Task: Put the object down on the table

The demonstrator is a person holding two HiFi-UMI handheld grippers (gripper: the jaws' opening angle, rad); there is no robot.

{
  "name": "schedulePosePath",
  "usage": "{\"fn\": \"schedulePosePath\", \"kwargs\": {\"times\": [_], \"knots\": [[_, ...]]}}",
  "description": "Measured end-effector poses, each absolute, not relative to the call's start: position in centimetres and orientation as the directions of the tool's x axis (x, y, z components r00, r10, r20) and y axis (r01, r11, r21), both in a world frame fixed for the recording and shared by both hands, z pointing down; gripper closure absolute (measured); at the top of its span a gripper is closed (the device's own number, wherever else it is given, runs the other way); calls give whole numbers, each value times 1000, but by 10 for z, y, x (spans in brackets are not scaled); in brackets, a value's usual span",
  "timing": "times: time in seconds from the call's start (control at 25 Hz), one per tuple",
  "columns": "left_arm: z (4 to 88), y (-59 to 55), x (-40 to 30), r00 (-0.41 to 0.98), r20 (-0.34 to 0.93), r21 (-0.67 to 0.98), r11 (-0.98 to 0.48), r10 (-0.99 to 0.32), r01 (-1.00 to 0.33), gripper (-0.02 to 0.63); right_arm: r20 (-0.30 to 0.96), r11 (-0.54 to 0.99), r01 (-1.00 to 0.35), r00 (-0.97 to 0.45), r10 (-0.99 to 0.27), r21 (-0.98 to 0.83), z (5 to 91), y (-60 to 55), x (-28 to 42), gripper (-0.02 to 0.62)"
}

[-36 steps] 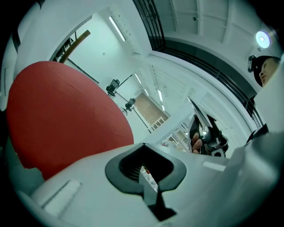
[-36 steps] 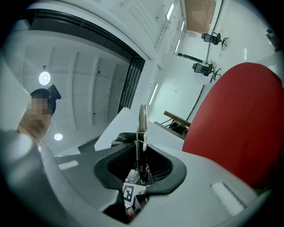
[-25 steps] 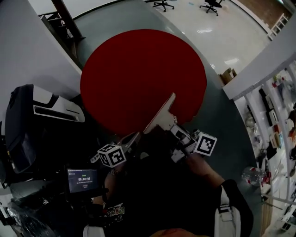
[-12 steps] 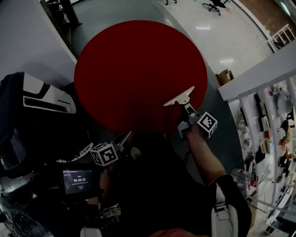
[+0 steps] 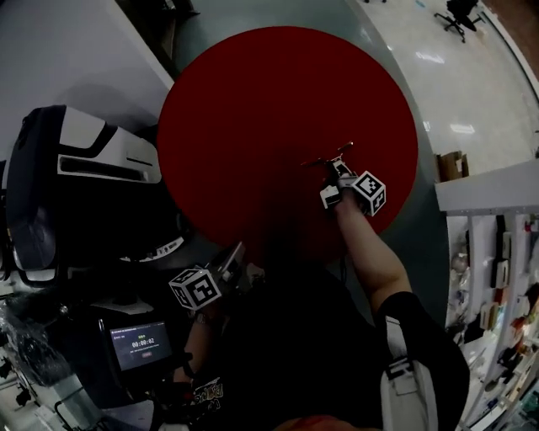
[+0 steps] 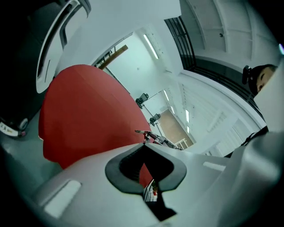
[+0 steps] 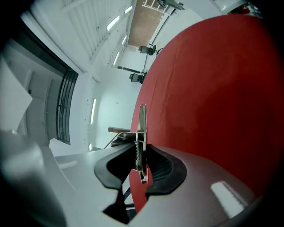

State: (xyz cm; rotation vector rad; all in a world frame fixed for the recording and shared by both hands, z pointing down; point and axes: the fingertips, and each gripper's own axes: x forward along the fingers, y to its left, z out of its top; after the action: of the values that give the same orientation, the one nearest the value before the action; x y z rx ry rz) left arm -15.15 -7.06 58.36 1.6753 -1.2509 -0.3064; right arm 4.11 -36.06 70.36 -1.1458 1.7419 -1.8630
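A thin flat metal tool (image 5: 327, 157) with a small spring hangs edge-on over the right part of the round red table (image 5: 253, 126). My right gripper (image 5: 337, 170) is shut on its lower end. In the right gripper view the tool (image 7: 141, 133) stands upright between the pads, with the table (image 7: 213, 88) beyond it. Whether the tool touches the table I cannot tell. My left gripper (image 5: 233, 257) sits at the table's near edge, jaws shut and empty. In its own view the left gripper (image 6: 144, 148) points across the table (image 6: 84, 111) toward the tool (image 6: 143, 132).
A large black-and-white case (image 5: 76, 168) stands left of the table. A small screen (image 5: 141, 343) glows at the lower left. Shelves (image 5: 497, 278) line the right side, with a cardboard box (image 5: 452, 164) on the floor and an office chair (image 5: 459, 17) farther off.
My right gripper has carried the tool forward and to the right over the table, and the tool has turned from broad-side to edge-on. The left gripper stayed near the table's near edge.
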Motion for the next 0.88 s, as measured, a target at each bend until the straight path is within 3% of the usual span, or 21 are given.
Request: {"fn": "schedulePosePath", "kwargs": {"times": [0.32, 0.88], "knots": [[602, -68, -139, 245, 429, 784, 224, -870, -578, 591, 252, -223, -137, -709, -658, -965, 736, -431, 2, 508], [592, -57, -131, 139, 415, 782, 275, -899, -560, 591, 380, -337, -212, -718, -583, -917, 764, -416, -8, 481]]}}
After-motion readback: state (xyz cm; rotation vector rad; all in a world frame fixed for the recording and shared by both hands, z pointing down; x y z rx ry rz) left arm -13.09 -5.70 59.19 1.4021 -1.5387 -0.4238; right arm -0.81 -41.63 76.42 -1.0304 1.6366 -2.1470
